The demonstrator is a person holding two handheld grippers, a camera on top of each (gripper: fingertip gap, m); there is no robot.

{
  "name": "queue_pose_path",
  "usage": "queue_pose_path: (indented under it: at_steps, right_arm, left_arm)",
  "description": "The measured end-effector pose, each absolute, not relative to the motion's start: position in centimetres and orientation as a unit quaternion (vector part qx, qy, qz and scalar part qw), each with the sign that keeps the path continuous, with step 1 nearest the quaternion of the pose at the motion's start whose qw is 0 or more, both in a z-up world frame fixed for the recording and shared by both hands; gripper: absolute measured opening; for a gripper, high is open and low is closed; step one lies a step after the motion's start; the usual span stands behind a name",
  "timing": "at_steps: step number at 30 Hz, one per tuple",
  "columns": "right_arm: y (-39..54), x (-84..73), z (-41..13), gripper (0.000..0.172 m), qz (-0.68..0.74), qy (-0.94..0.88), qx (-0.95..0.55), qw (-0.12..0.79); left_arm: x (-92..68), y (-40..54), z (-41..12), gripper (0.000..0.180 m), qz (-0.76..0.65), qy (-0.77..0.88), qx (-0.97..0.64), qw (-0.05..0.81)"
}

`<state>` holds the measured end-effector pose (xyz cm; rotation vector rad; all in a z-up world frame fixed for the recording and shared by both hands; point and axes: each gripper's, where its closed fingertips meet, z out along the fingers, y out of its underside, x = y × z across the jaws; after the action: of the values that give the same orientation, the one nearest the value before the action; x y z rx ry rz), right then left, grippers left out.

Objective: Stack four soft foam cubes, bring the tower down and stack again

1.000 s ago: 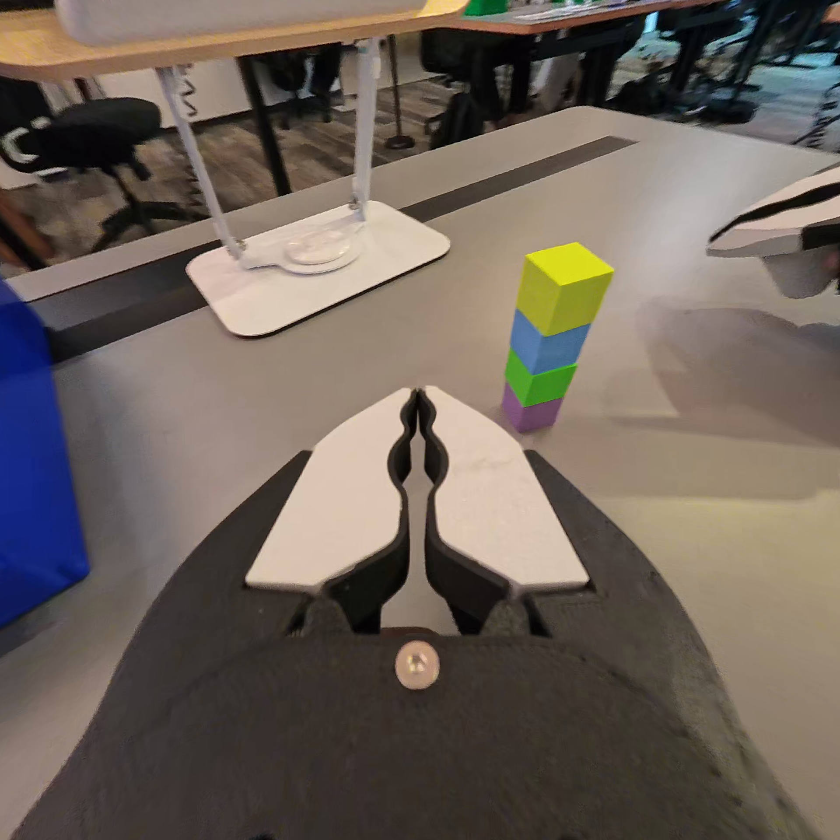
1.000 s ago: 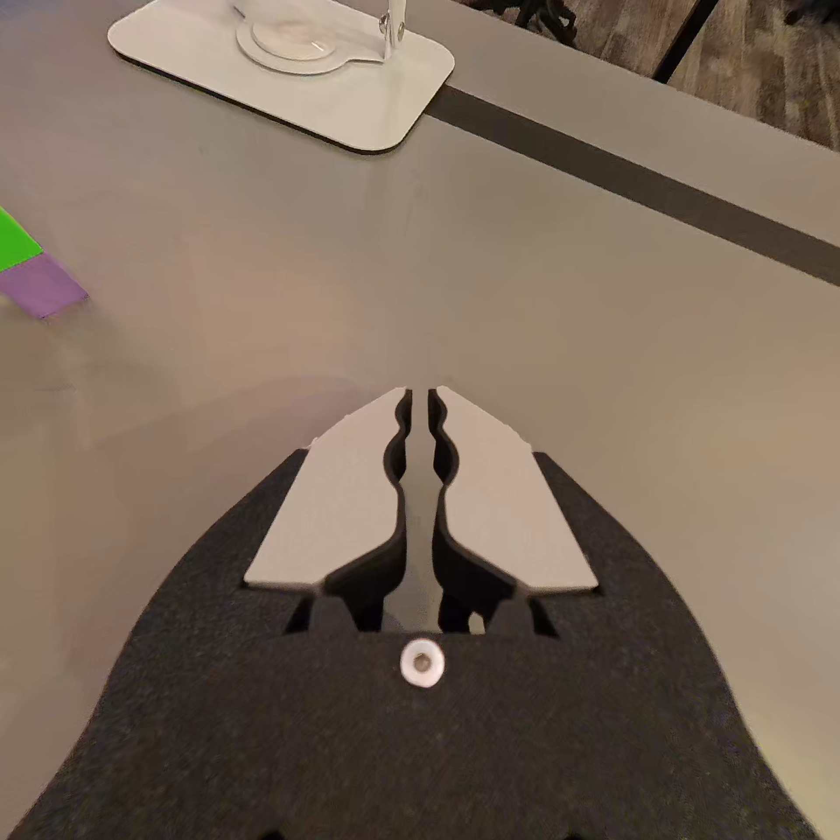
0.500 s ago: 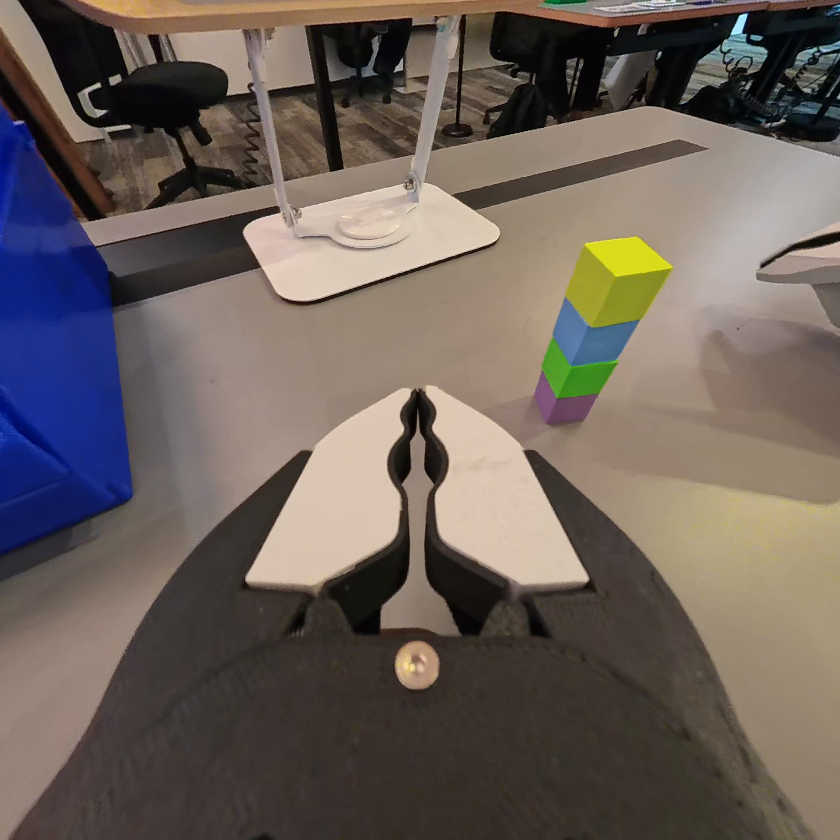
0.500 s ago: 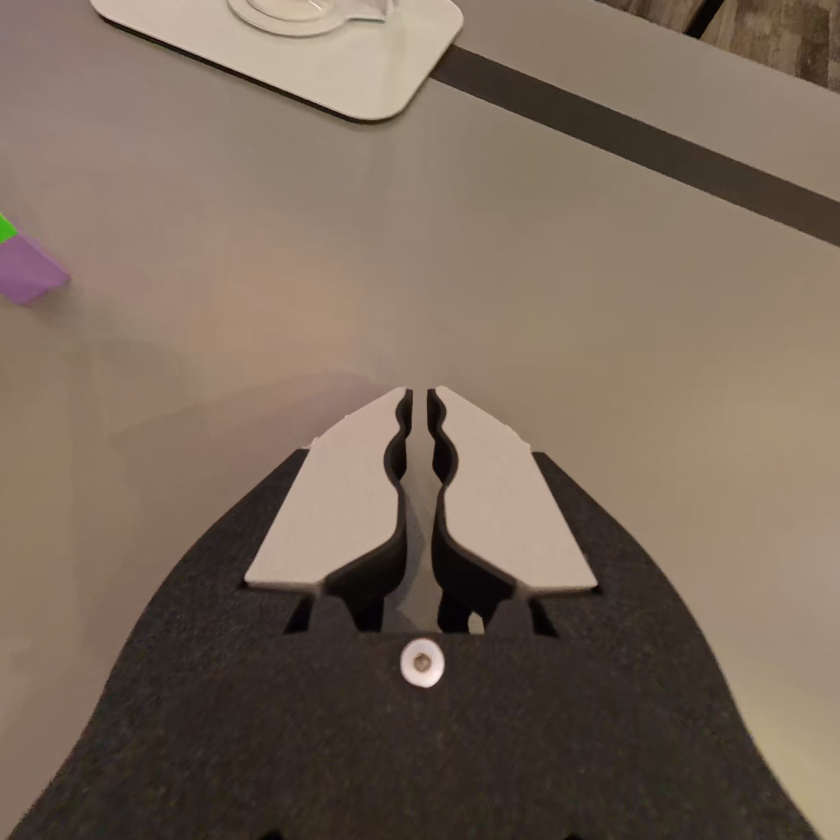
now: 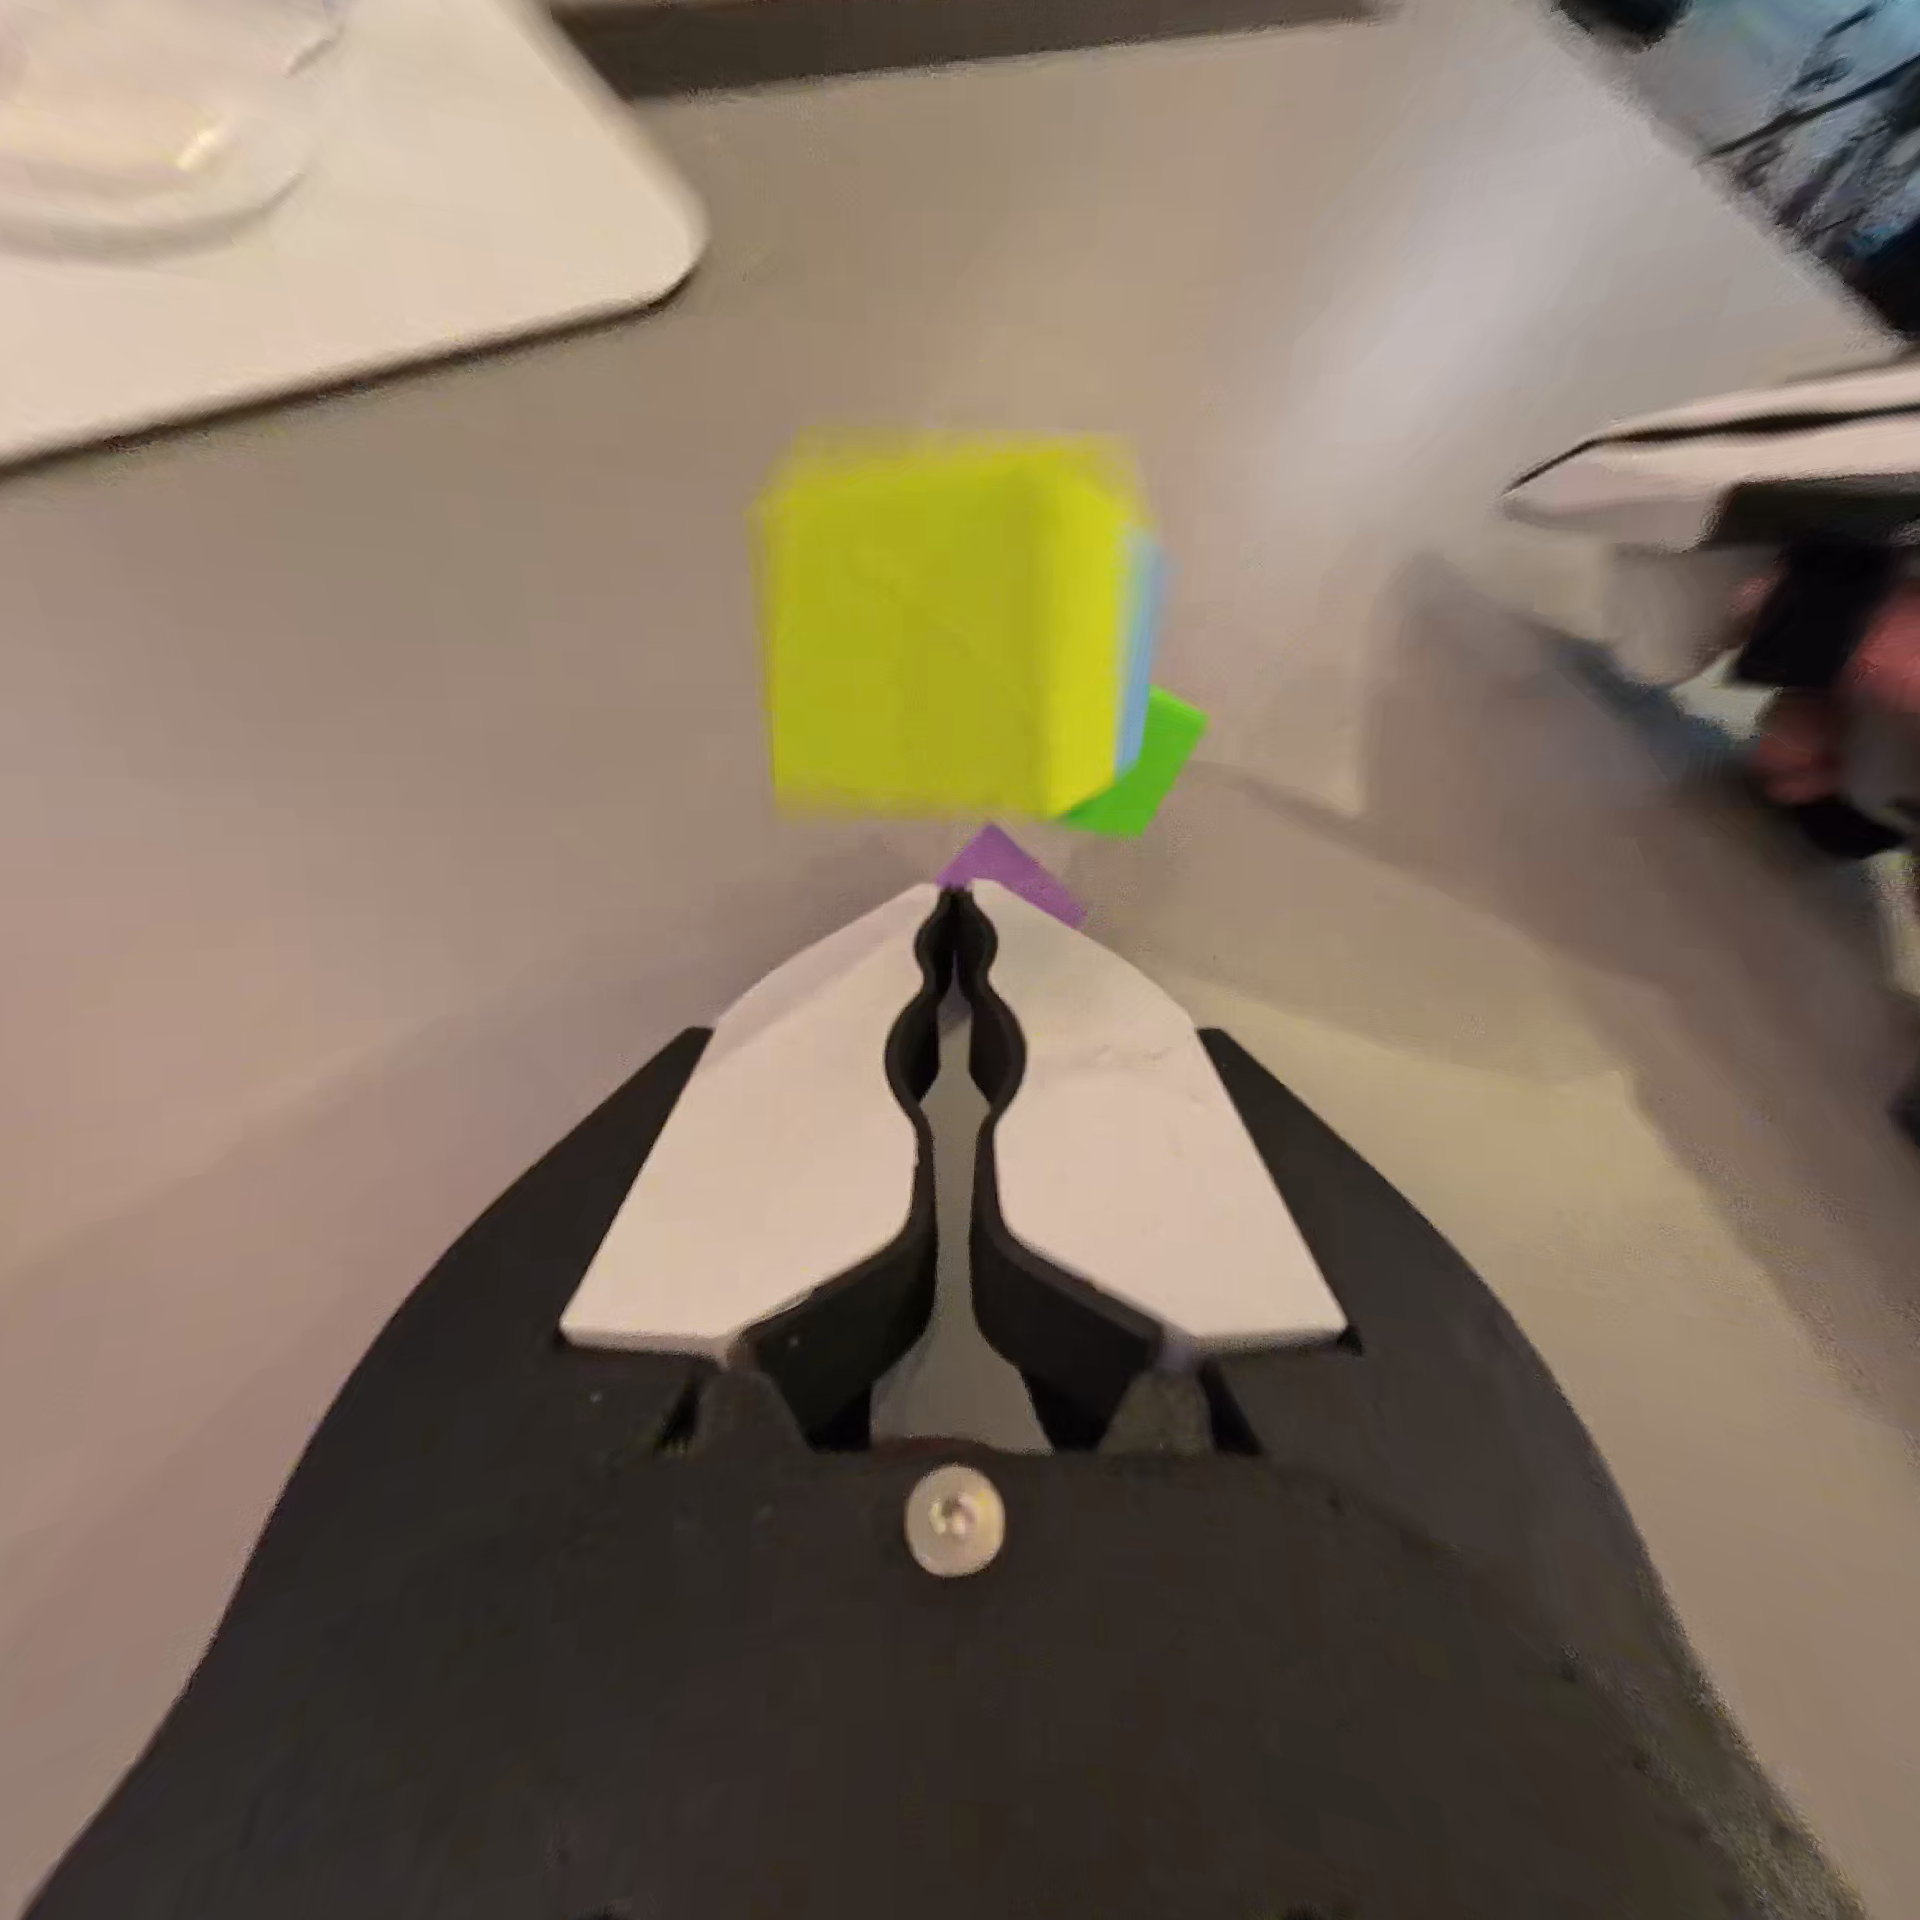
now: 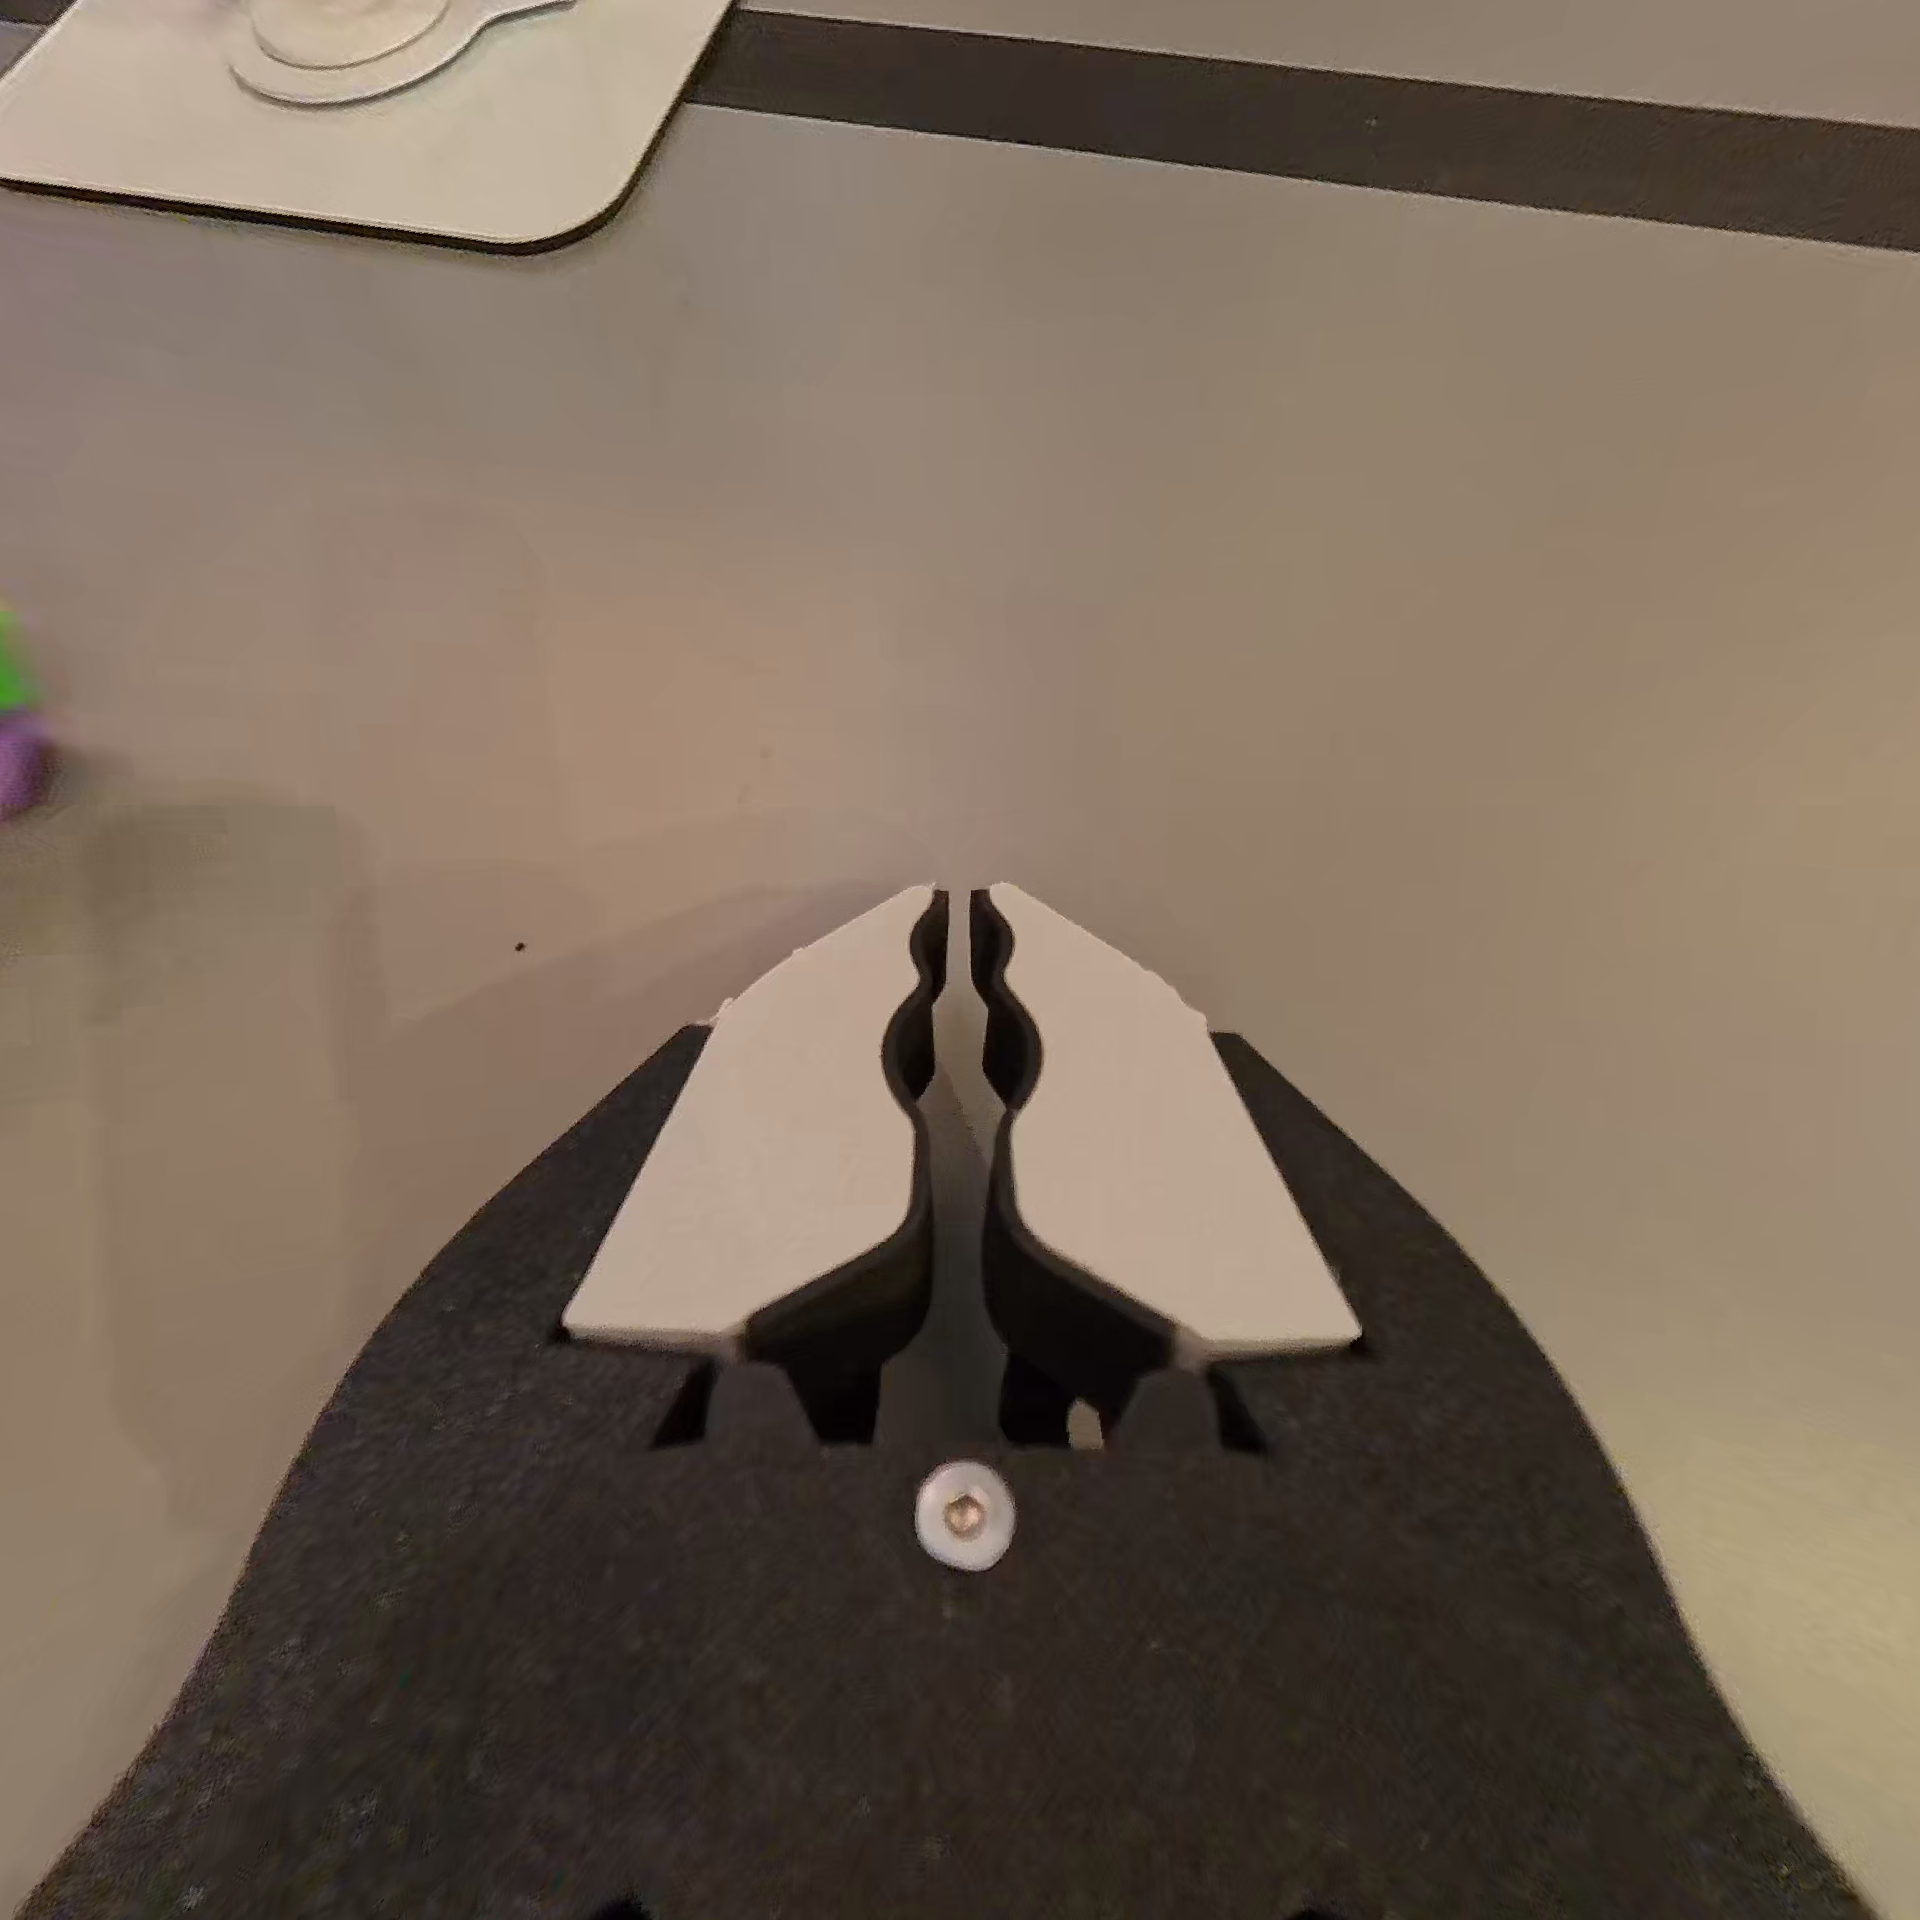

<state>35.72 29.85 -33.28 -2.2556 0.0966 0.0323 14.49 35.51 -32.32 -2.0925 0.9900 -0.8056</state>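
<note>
In the left wrist view I look down on the foam cubes, blurred by motion. The yellow cube [image 5: 925, 634] is largest, with a sliver of the blue cube [image 5: 1143, 644] at its right edge. The green cube [image 5: 1138, 774] sticks out to the lower right, and the purple cube [image 5: 1003, 868] lies lowest. They look out of line with each other. My left gripper [image 5: 954, 902] is shut, its tips right at the purple cube's corner, holding nothing. My right gripper [image 6: 959, 894] is open by a narrow slit and empty over bare table. It also shows at the right edge of the left wrist view [image 5: 1621, 488].
A white lamp base plate [image 5: 312, 208] lies at the far left, also in the right wrist view [image 6: 416, 156]. A dark strip [image 6: 1351, 145] runs across the grey table. Green [image 6: 12, 655] and purple [image 6: 16, 769] cube edges show at the left edge. A hand [image 5: 1849, 727] holds the right gripper. The grippers' ends are close to 25 centimetres from one another.
My left gripper, still shut, has swung right and forward onto the tower, now seen close and from above; the cubes look shifted out of line. The right gripper's slit has narrowed slightly.
</note>
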Motion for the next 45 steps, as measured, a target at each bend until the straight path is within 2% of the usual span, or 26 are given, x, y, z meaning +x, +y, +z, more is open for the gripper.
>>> queue_pose_path:
  at_steps: [5,14,28,32,34,36,39,41,45]
  right_arm:
    - [29.1,37.1,-33.2,0.002,0.016,0.055,-0.900,0.431]
    - [28.0,39.7,-32.6,0.002,0.074,0.120,-0.882,0.450]
    - [28.2,38.5,-33.8,0.003,0.057,0.075,-0.905,0.414]
    - [28.2,38.2,-34.1,0.004,0.056,0.066,-0.910,0.406]
    - [28.2,38.1,-34.2,0.004,0.059,0.066,-0.911,0.403]
    - [28.2,38.1,-34.2,0.004,0.063,0.066,-0.911,0.401]
    - [28.2,38.0,-34.3,0.004,0.067,0.065,-0.912,0.399]
    - [28.2,37.9,-34.4,0.004,0.067,0.061,-0.914,0.396]
    - [28.2,37.6,-34.6,0.004,0.059,0.049,-0.917,0.391]
  left_arm:
    - [18.0,34.0,-32.0,0.000,-0.287,0.433,-0.770,0.370]
    - [13.5,35.6,-30.0,0.000,-0.395,0.345,-0.763,0.378]
    - [12.7,35.7,-30.0,0.001,-0.381,0.363,-0.757,0.388]
    - [13.8,33.9,-30.2,0.035,-0.393,0.432,-0.727,0.361]
    - [14.3,33.2,-30.7,0.044,-0.372,0.479,-0.712,0.355]
    - [14.7,33.2,-31.6,0.066,-0.337,0.514,-0.709,0.345]
    - [15.4,32.8,-32.7,0.073,-0.313,0.569,-0.690,0.321]
    - [15.8,32.8,-33.6,0.068,-0.294,0.592,-0.688,0.300]
    - [16.4,33.0,-34.4,0.033,-0.279,0.610,-0.688,0.277]
